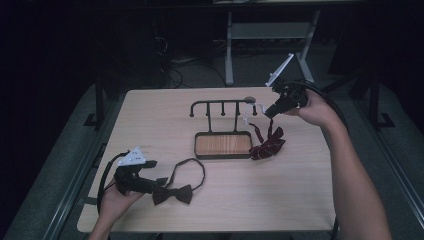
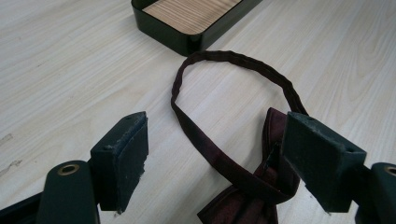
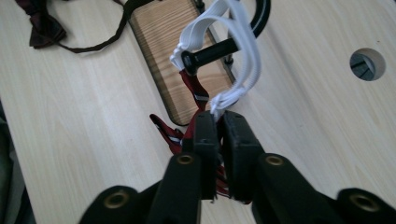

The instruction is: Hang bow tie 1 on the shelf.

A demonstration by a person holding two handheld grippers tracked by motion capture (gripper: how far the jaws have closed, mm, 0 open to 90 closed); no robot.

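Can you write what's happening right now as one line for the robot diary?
right gripper: jaws shut on white elastic loop, hooked over rack peg | left gripper: jaws open astride dark bow tie | striped bow tie: dangling

1. A pale wooden table [image 1: 150, 115] fills mid-frame.
2. A black hook stand's wood-floored tray [image 1: 223, 145] sits at centre.
3. A dark bow tie [image 1: 172, 194] lies lower left of it.
4. A striped red bow tie [image 1: 267, 143] lies right of it.

Matt cloth bow tie [image 1: 172, 194], wood-grain table [image 1: 280, 200]
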